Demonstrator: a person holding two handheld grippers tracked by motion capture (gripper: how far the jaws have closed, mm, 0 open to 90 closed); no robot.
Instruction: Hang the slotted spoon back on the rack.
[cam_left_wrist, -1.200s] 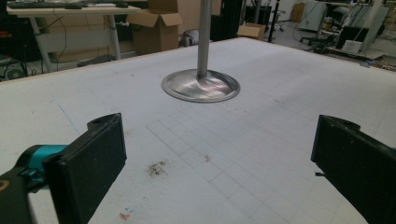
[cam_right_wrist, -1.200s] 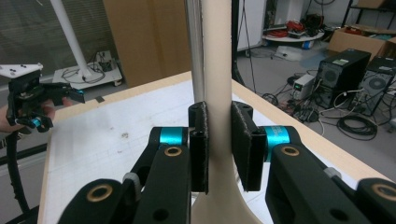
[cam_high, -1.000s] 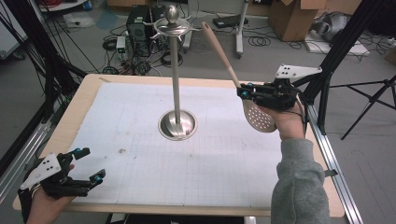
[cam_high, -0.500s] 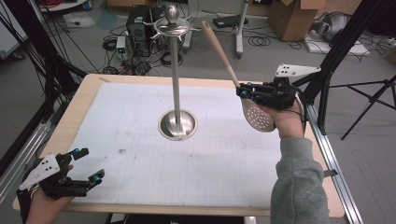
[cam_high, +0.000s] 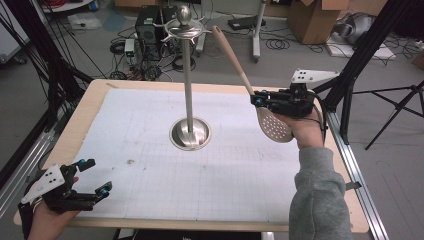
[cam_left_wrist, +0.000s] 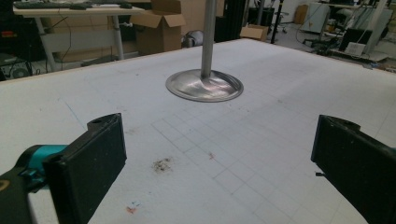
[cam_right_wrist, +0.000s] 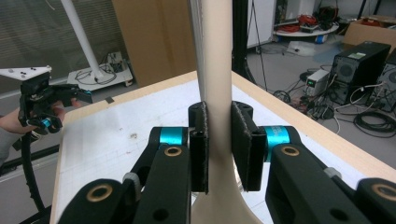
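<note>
The left tool (cam_high: 90, 176) rests near the bench's (cam_high: 150, 210) front corner, jaws spread and empty. The right tool (cam_high: 260, 100) clamps the slotted spoon (cam_high: 274, 125) by its neck, held above the bench's right side. Raise the handle tip toward the stand's (cam_high: 189, 100) top hooks slowly, keeping the grip firm so the spoon cannot swivel.

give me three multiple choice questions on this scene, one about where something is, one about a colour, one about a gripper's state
1. Where does the metal stand sit?
A. near the middle of the table
B. at the table's front left corner
C. on the floor

2. What colour is the slotted spoon?
A. black
B. beige
C. red

3. How are the jaws of the right gripper?
A. wide open with nothing between them
B. closed on the stand's pole
C. closed on the spoon's handle

Answers:
1 A, the round base rests mid-table in the high view.
2 B, handle and perforated bowl are both pale beige.
3 C, the right gripper view shows both pads pressing the handle, while the left gripper stands open.
</note>
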